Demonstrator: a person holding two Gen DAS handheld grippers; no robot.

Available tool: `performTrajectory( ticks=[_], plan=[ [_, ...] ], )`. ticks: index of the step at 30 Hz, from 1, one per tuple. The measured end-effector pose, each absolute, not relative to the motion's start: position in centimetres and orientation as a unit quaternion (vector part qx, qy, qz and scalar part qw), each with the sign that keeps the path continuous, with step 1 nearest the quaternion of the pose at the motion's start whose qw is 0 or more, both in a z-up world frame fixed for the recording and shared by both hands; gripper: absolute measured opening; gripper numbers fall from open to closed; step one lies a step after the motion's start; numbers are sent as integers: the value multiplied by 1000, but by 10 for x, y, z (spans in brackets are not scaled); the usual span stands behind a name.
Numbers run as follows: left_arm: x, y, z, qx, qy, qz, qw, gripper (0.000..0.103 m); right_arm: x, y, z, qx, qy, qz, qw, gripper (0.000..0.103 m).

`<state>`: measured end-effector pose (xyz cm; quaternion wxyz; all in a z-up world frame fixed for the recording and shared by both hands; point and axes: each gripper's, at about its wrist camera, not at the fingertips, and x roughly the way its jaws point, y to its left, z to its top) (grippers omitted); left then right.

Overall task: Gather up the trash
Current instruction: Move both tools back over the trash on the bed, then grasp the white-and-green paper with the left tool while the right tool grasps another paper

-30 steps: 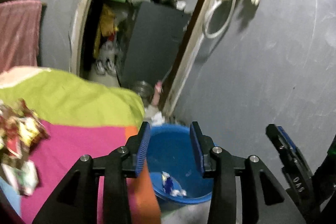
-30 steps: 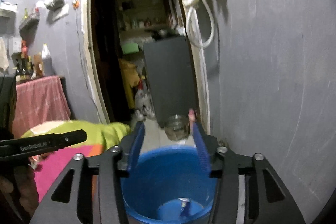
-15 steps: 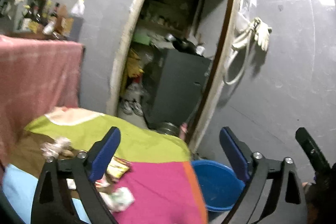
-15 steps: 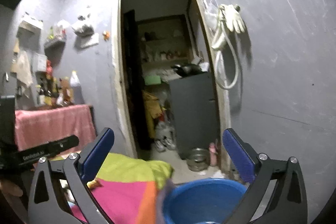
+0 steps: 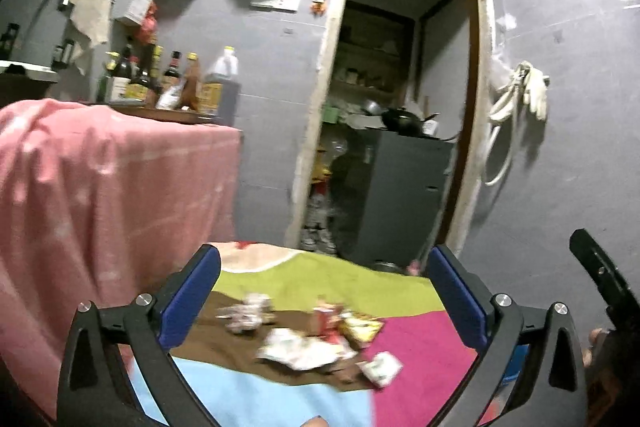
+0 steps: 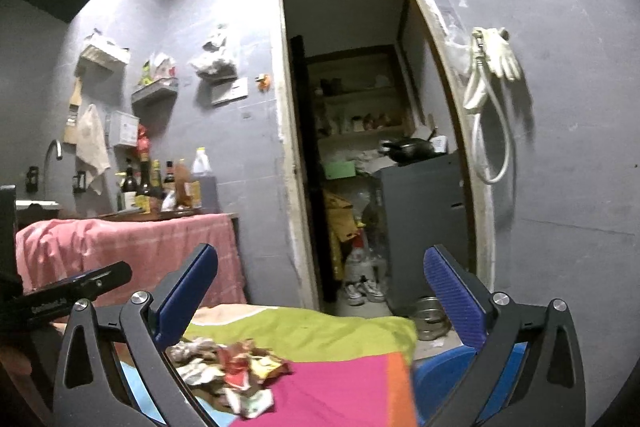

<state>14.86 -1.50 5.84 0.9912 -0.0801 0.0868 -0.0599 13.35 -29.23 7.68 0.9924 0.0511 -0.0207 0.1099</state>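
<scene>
Both grippers hang above the patchwork cloth, fingers spread wide and holding nothing: the left gripper (image 5: pixel 324 291) and the right gripper (image 6: pixel 320 291). The crumpled wrappers (image 5: pixel 312 335) lie heaped on the cloth's (image 6: pixel 340 387) brown patch. The blue bucket (image 6: pixel 436 383) sits just beside the cloth's right edge.

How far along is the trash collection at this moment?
Done: cannot be judged; only the blue bin's rim shows, not its contents. In hand: nothing, since the left tool and right tool are both wide open and empty. Left: a pile of crumpled wrappers on the colourful cloth.
</scene>
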Motion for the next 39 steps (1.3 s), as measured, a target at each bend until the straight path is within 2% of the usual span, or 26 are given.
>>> performTrajectory(
  ticks=[11, 20, 25, 27, 34, 37, 39],
  plan=[
    [163, 46, 3, -73, 159, -31, 984, 101, 162, -238, 38, -7, 61, 140, 988, 103],
    [190, 47, -26, -95, 233, -55, 966, 101, 205, -226, -1, -18, 197, 158, 967, 103],
    [210, 41, -37, -110, 274, -74, 952, 100, 225, -221, -23, -24, 267, 184, 946, 93],
    [215, 40, -40, -114, 285, -84, 948, 100, 231, -219, -31, -28, 290, 194, 937, 85],
    [234, 30, -46, -117, 322, -127, 931, 95, 245, -206, -51, -56, 338, 219, 914, 78],
    [244, 29, -51, -129, 341, -142, 920, 84, 252, -202, -58, -64, 351, 224, 907, 72],
    [250, 29, -53, -132, 351, -146, 916, 78, 256, -200, -62, -63, 362, 228, 902, 62]
  ],
)
